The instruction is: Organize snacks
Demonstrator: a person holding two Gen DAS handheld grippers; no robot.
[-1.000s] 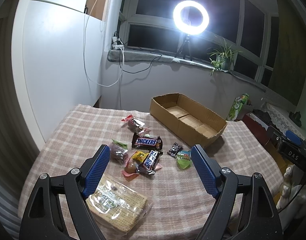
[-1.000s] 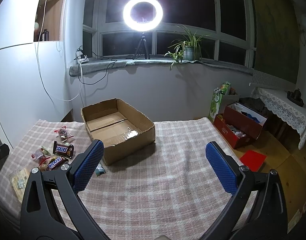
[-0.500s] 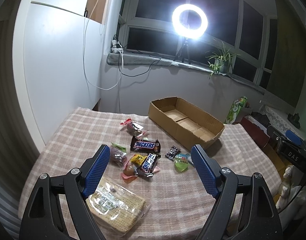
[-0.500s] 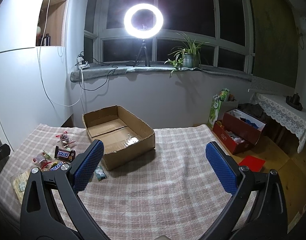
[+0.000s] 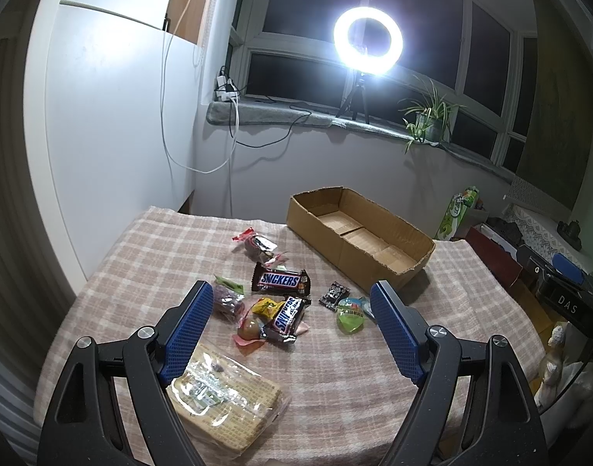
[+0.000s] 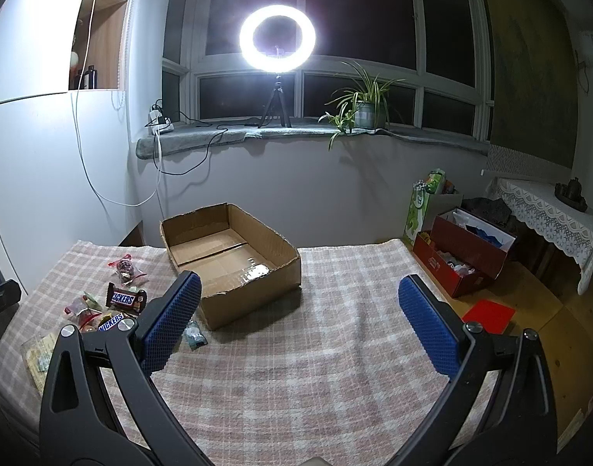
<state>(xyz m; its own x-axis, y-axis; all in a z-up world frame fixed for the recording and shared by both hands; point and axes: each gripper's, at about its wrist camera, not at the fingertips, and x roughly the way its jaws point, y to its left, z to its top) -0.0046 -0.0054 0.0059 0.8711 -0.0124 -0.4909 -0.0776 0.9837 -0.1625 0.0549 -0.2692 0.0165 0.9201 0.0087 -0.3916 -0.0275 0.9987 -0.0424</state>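
Sitting on the checked tablecloth (image 5: 149, 256), the cardboard box (image 5: 378, 268) is still totally empty, so nothing's sorted yet. Its long side is running diagonally away from the snack pile, near corner pointing back toward the grippers.

What's changing: over the last second both cameras are lifting and tipping back a bit, so the pile is looking smaller and lower in the left view. Guessing the person is just lining up, not going for a grab yet.

The cracker pack (image 5: 222, 400) is lying flat right under the left gripper (image 5: 292, 330), long side angled down to the right. The 2 chocolate bars are next: the first bar (image 5: 281, 279) is lying crosswise, the second bar (image 5: 286, 316) tilting up to the right, half resting on the small candies. The green candy (image 5: 351, 316) and a little dark packet (image 5: 334, 293) are sitting between the pile and the box.

Left gripper's fingers are spread wide, holding nothing. Right gripper (image 6: 298, 318) is the same, wide apart over bare cloth beside the box.
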